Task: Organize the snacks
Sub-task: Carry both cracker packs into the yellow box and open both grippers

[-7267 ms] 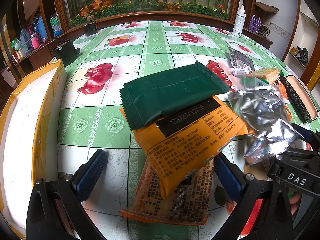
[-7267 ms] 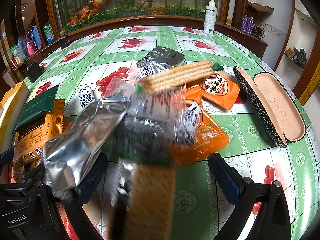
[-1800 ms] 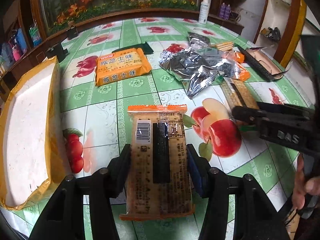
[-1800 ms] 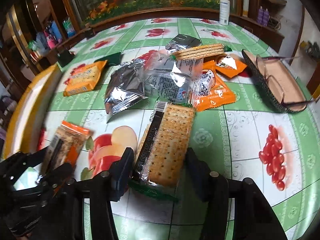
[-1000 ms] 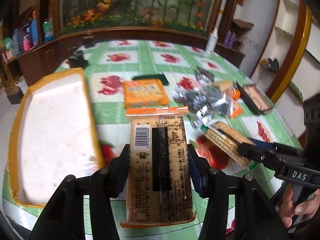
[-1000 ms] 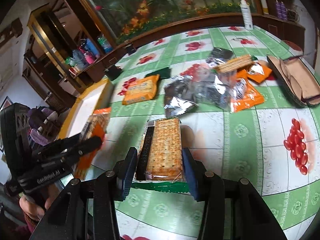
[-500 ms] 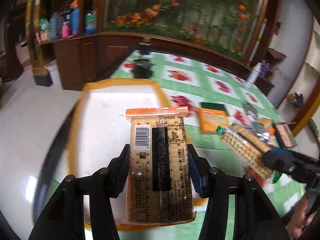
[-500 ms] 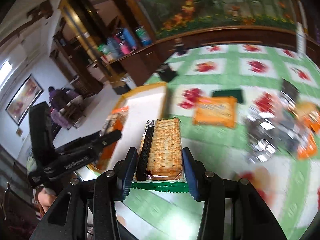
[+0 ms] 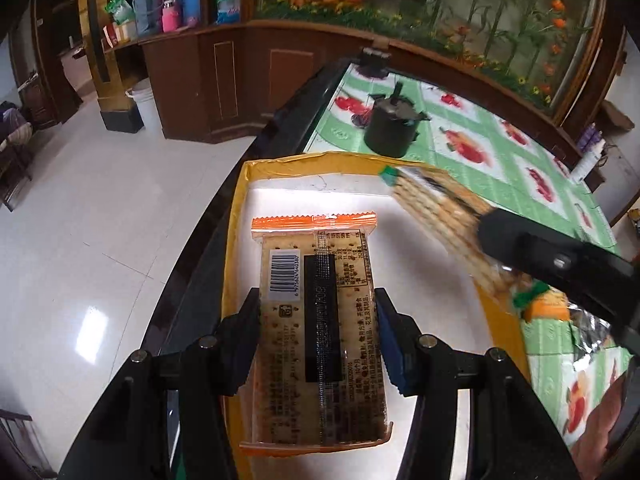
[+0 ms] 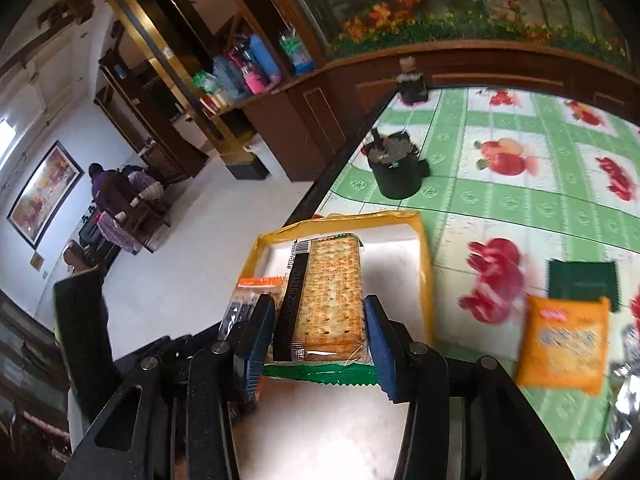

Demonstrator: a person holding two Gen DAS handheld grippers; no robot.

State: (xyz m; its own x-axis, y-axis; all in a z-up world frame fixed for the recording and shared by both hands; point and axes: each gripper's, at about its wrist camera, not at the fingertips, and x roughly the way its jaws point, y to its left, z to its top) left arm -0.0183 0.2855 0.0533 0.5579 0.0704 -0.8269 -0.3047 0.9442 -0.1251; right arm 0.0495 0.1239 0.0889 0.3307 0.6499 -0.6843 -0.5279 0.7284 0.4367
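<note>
My left gripper is shut on an orange-edged cracker pack, held over the white tray with a yellow rim at the table's left edge. My right gripper is shut on a green-edged cracker pack, also held over the tray. In the left wrist view the right gripper and its cracker pack reach in from the right above the tray. In the right wrist view the orange-edged pack shows just left of my fingers.
A black round container stands on the green fruit-pattern tablecloth beyond the tray. An orange snack bag, a dark green packet and a silver packet lie to the right. The table edge and white floor are at left.
Both grippers have swung left from the snack pile to above the tray, each carrying its cracker pack. The tray now lies directly below both packs.
</note>
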